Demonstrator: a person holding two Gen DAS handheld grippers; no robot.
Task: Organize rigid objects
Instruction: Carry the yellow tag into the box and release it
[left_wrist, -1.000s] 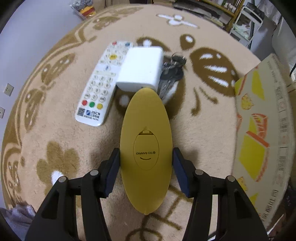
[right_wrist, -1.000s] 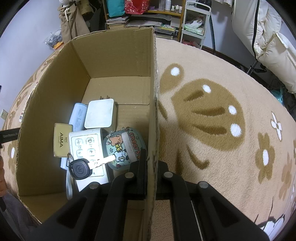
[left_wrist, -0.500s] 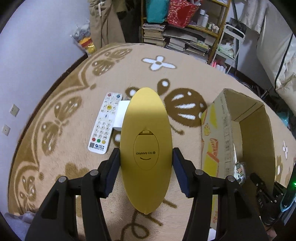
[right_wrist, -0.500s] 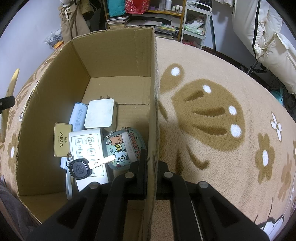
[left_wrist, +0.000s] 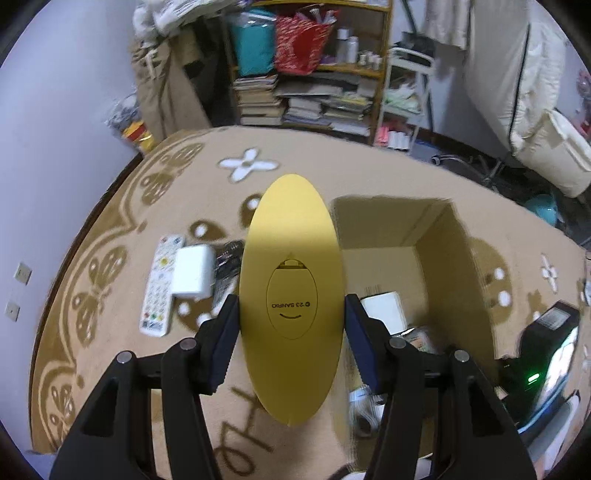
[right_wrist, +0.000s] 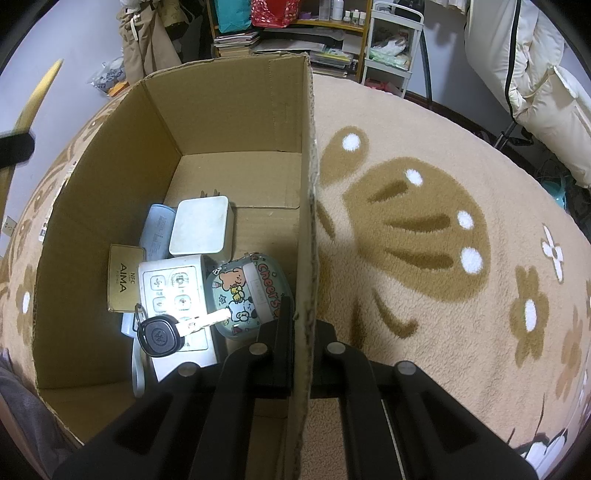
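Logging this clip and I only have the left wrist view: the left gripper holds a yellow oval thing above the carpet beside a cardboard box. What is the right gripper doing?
Observer: The right gripper is shut on the cardboard box, pinching its right wall from above.
Operator: What's inside the box? My view is blurred there.
Observer: A black car key lies on a white remote, beside a cartoon-printed round case.
Operator: Anything else in there?
Observer: A gold card marked AIMA lies left of the remote, and a white square box sits behind it.
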